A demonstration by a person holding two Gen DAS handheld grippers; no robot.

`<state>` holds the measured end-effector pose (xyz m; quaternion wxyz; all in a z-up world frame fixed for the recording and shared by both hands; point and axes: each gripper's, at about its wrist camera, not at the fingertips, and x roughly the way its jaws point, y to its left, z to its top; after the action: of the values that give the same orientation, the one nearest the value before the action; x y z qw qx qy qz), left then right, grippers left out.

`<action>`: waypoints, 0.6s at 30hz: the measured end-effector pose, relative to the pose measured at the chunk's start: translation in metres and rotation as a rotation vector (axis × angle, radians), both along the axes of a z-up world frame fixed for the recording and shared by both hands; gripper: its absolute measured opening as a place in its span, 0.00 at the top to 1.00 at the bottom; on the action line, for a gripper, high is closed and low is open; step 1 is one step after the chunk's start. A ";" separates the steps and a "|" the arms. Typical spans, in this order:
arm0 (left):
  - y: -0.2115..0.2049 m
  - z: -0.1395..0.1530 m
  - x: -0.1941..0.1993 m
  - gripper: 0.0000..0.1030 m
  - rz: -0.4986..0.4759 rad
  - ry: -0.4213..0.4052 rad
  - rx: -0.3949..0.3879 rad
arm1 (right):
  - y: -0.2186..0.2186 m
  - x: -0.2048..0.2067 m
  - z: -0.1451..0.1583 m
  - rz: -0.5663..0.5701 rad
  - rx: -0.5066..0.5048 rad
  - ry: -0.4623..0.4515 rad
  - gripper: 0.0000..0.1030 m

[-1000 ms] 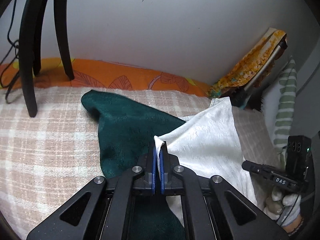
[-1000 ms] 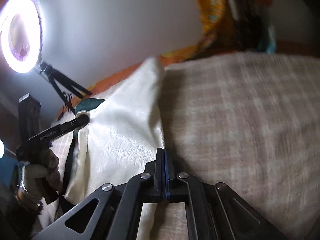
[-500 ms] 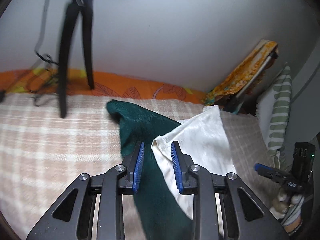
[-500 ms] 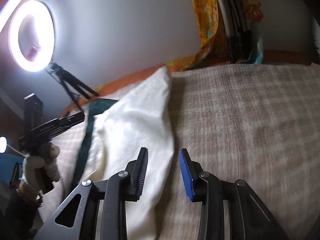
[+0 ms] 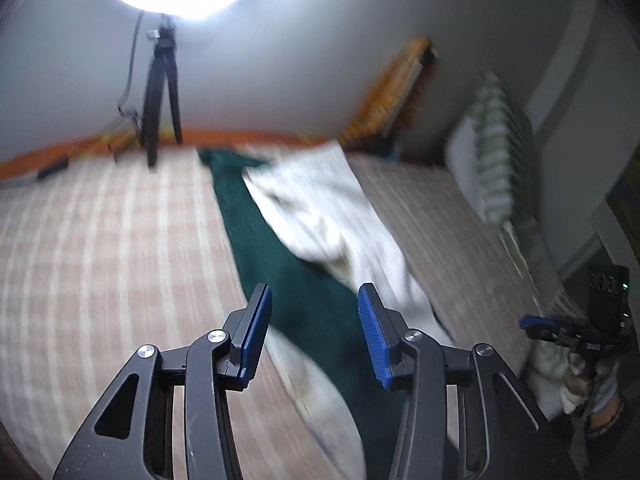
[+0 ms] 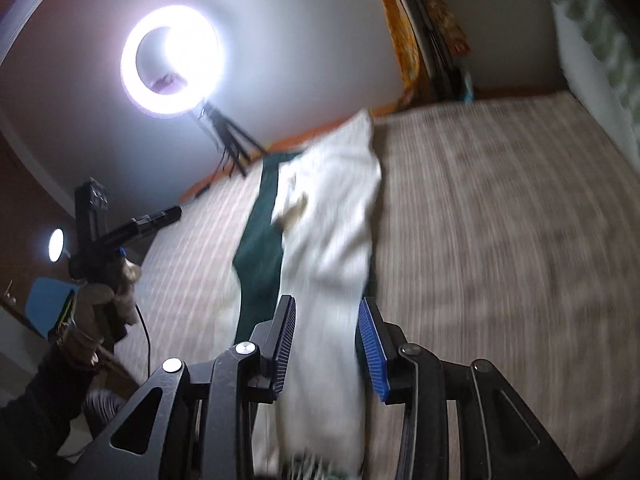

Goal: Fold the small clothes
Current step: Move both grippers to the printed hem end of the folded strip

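Note:
A small garment, dark green (image 5: 276, 256) with a cream-white layer (image 5: 328, 216) folded over it, lies in a long strip on the checked bedspread (image 5: 100, 248). My left gripper (image 5: 314, 334) is open and empty, raised above the garment's near end. My right gripper (image 6: 326, 346) is open and empty too, its jaws standing either side of the cream layer (image 6: 332, 232) without touching it; the green part (image 6: 260, 248) shows to its left. Each gripper shows in the other's view: the right one (image 5: 560, 326) at far right, the left one (image 6: 132, 224) at far left.
A lit ring light (image 6: 172, 64) on a black tripod (image 5: 160, 92) stands at the far edge of the bed. An orange patterned cloth (image 5: 388, 92) leans in the corner. A green-striped pillow (image 5: 496, 160) lies along the right wall.
Both grippers opened and let go of the cream layer, then pulled back and up from the garment. The cream layer now lies slack over the green part.

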<state>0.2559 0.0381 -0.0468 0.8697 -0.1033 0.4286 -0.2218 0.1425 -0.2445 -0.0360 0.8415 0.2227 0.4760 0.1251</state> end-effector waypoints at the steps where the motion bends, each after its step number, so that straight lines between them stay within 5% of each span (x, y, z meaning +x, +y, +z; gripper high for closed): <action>1: -0.003 -0.005 -0.011 0.58 -0.017 0.014 0.002 | 0.004 -0.014 -0.006 0.001 -0.002 0.017 0.65; 4: -0.014 -0.026 -0.047 0.43 -0.056 0.065 0.019 | 0.015 -0.045 -0.026 0.011 -0.029 0.085 0.65; 11: -0.026 -0.085 -0.112 0.43 -0.109 0.243 -0.007 | 0.025 -0.075 -0.063 -0.011 -0.093 0.182 0.65; 18: -0.030 -0.087 -0.142 0.43 -0.105 0.239 -0.048 | 0.057 -0.090 -0.044 0.042 -0.036 0.086 0.65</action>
<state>0.1134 0.0081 -0.1341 0.7969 -0.1273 0.5287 -0.2631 0.0524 -0.1876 -0.0805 0.8213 0.2027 0.5185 0.1247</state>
